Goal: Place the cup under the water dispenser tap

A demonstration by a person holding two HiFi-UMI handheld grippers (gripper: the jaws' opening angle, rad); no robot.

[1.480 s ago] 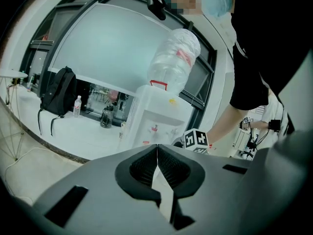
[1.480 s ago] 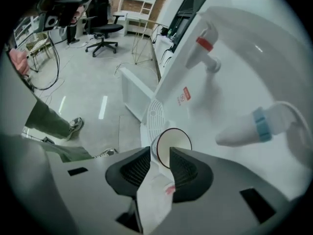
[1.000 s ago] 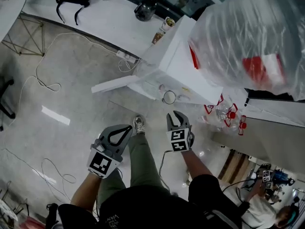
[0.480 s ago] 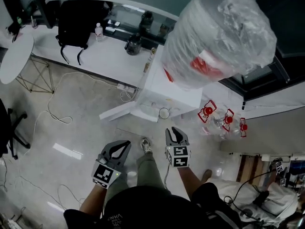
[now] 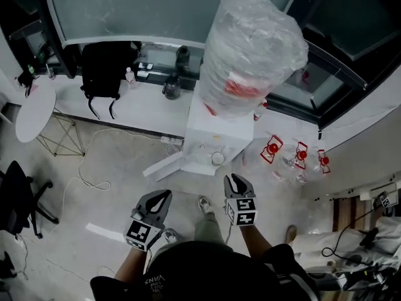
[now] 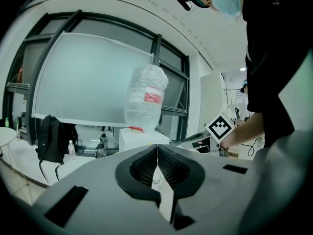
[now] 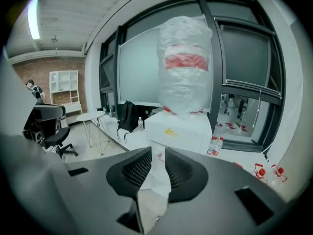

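A white water dispenser (image 5: pixel 219 133) carries a big bottle wrapped in clear plastic (image 5: pixel 250 55). A small clear cup (image 5: pixel 217 158) stands in its tap recess, on the front ledge. Both grippers hang over the floor, well short of the dispenser, and hold nothing. My left gripper (image 5: pixel 164 194) has its jaw tips touching. My right gripper (image 5: pixel 234 177) points at the cup with a narrow gap between its jaws. In the left gripper view the dispenser (image 6: pixel 142 138) shows beyond the closed tips (image 6: pixel 157 148). In the right gripper view the dispenser (image 7: pixel 178 126) fills the gap between the jaws (image 7: pixel 158 151).
A white panel (image 5: pixel 164 165) juts out at the dispenser's left foot. Behind it runs a white counter (image 5: pixel 125 108) with a black backpack (image 5: pixel 103 68) and a dark jug (image 5: pixel 170 88). Red-capped bottles (image 5: pixel 297 155) lie right of the dispenser. A round table (image 5: pixel 34 108), an office chair (image 5: pixel 19 199) and floor cables (image 5: pixel 88 162) are at the left.
The dispenser has shrunk and moved up in the head view, so I stand farther back. Both grippers kept their pose, and the cup stays in the recess.
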